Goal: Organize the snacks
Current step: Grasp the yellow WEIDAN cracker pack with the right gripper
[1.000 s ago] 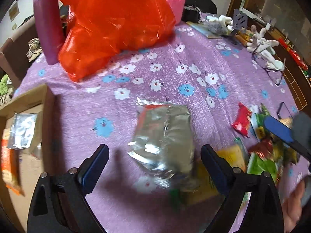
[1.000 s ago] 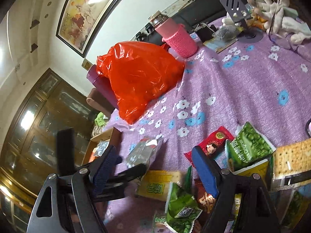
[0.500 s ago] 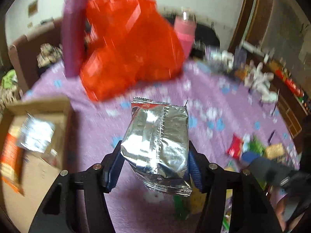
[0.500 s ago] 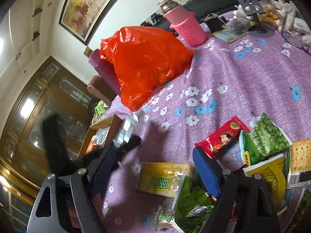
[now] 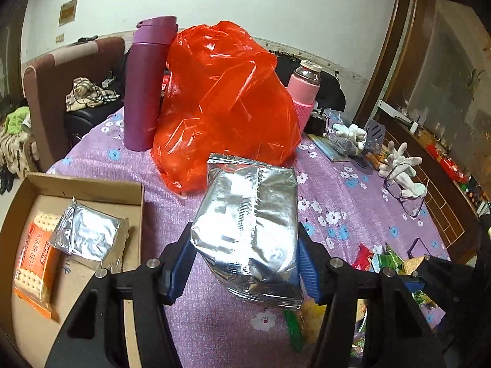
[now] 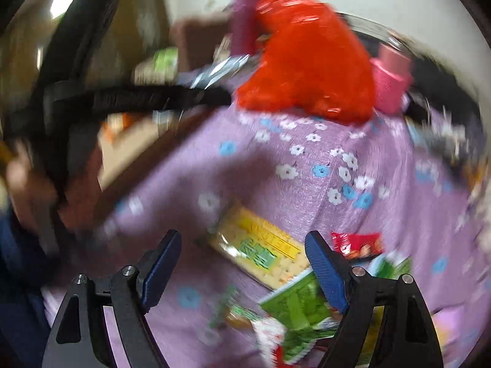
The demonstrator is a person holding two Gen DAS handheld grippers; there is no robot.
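Observation:
My left gripper (image 5: 245,260) is shut on a silver foil snack pack (image 5: 250,227), held up above the purple flowered tablecloth (image 5: 346,196). To its left is a cardboard box (image 5: 89,185) holding another silver pack (image 5: 87,237) and an orange cracker pack (image 5: 33,268). The right wrist view is blurred: my right gripper (image 6: 242,263) hangs open over a yellow cracker pack (image 6: 260,247), nothing between its fingers. Green packs (image 6: 300,303) and a red pack (image 6: 357,243) lie beside it. The left gripper (image 6: 153,99) with its silver pack (image 6: 221,67) shows at upper left.
A big red plastic bag (image 5: 227,104), a purple flask (image 5: 147,86) and a pink bottle (image 5: 303,95) stand at the back of the table. White gloves (image 5: 399,165), glasses (image 5: 402,196) and a phone stand (image 5: 376,132) lie at the right. A sofa (image 5: 61,92) stands behind.
My left gripper closed on the silver pack and lifted it off the cloth toward the box. My right gripper rolled and swung left over the yellow pack, still open.

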